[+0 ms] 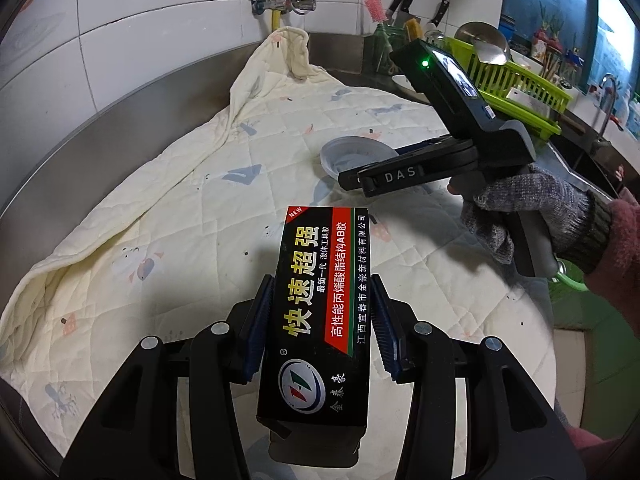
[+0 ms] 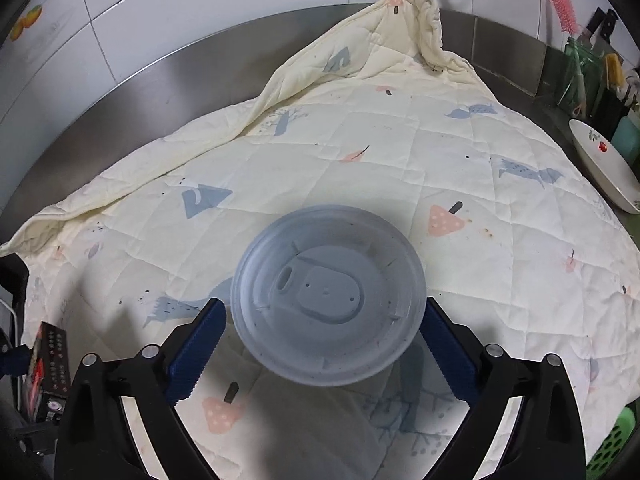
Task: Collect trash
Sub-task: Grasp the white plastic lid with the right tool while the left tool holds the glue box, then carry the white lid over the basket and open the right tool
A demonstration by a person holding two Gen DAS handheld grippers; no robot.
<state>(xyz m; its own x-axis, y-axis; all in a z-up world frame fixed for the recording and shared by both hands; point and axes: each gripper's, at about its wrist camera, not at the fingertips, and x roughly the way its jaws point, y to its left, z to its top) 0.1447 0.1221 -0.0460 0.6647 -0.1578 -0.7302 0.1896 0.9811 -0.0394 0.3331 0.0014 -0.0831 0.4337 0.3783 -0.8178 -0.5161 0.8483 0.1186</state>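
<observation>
The left wrist camera sits just behind the left gripper [image 1: 322, 320], looking steeply down and forward over the quilted cloth [image 1: 160, 220] toward the tiled wall [image 1: 120, 40] at the frame top, with the right gripper [image 1: 356, 178] entering from the right. The right wrist camera sits just behind the right gripper [image 2: 322, 344], angled steeply down at close range onto the cloth [image 2: 360, 140]. Both views share the cloth, the plastic lid [image 1: 352, 152] [image 2: 328, 296], the wall and, at lower left of the right view, the black box [image 2: 46, 364] [image 1: 320, 312].
</observation>
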